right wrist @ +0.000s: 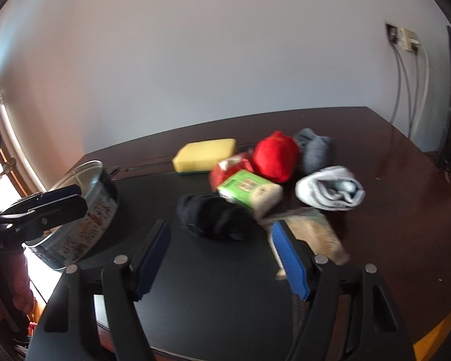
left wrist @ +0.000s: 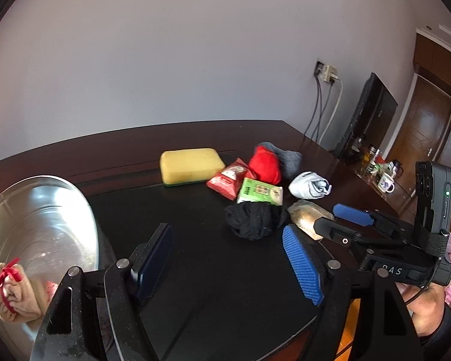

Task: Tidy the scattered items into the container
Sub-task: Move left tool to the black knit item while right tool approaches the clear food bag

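Metal tin (left wrist: 41, 213) at the left, scattered items at the right.
A beige pouch (left wrist: 13, 296) lies inside the tin; the left gripper (left wrist: 228, 261) stands open above the black mat (left wrist: 201, 255).

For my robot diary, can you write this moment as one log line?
left hand-held gripper: open, empty | right hand-held gripper: open, near black sock | metal tin: holds beige pouch

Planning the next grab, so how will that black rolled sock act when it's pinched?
The black sock looks like soft knit, so it probably squashes. It seems light. Rolled loosely, it may unravel or droop when lifted.
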The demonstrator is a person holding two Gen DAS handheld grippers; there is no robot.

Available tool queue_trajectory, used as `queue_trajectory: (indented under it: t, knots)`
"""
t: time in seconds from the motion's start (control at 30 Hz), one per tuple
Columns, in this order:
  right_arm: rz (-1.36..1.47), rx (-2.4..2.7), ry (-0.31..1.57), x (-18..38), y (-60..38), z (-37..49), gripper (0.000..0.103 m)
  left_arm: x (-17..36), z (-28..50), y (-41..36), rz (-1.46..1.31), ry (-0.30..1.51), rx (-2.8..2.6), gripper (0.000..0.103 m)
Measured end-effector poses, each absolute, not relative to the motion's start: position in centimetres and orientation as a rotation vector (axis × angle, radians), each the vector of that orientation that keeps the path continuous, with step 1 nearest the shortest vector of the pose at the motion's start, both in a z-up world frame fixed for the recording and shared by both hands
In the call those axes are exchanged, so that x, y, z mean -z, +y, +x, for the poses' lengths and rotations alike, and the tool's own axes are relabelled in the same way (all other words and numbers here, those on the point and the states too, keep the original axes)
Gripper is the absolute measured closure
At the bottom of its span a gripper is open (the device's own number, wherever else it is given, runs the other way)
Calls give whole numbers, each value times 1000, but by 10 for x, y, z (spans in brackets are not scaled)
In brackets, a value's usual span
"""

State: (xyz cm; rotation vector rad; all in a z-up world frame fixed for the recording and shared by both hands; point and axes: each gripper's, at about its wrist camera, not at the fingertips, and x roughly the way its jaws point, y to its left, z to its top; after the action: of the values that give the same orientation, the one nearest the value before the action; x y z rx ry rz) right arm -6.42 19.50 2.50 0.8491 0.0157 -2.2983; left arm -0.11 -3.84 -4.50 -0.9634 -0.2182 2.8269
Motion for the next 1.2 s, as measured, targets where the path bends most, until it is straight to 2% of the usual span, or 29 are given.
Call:
queue_trajectory:
  t: [0.13, 0.37, 1.2]
  knots:
    - [875, 2329, 6, -19, 210, -72, 22, 51, -15, -20, -975, -172, -2799, 26]
    - [927, 2371, -1, -7, 232, -86, 16, 75, -45, -3, -1044, -155, -2755, 26]
    - [1028, 2351, 86, 24, 222, -124, 13, 104, -93, 12, -1121, -130, -2723, 23]
